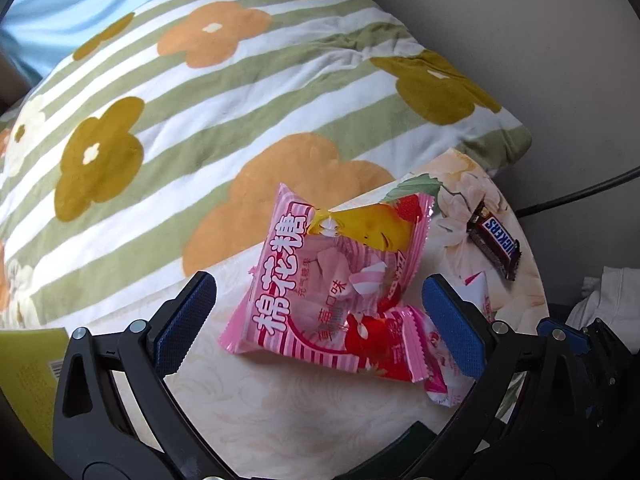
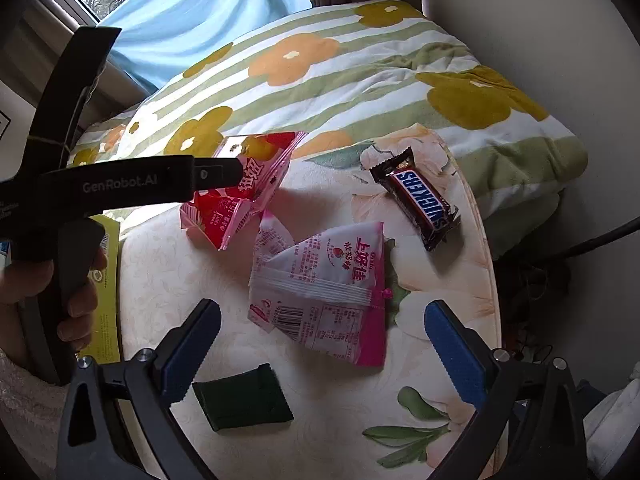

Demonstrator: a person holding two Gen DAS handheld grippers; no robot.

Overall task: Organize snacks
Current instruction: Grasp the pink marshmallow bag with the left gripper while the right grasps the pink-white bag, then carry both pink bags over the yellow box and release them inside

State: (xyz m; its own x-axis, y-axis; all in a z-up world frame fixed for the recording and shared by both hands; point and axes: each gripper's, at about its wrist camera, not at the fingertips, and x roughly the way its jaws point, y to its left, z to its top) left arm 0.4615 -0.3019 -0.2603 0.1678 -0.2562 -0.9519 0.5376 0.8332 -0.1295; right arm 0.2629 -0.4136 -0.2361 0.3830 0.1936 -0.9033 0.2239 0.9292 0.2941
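The left gripper hangs spread wide around the pink marshmallow bag, pads clear of it; the right gripper gapes over the white-pink packet. Puffy film could squirt sideways, nudging the Snickers bar off the round tabletop.

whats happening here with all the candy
A person is sorting snacks on a floral surface, a gripper in each hand. The left gripper is open around a pink marshmallow bag; whether it touches the bag is unclear. The right gripper is open over a pale pink packet. A Snickers bar and a dark green packet lie untouched.
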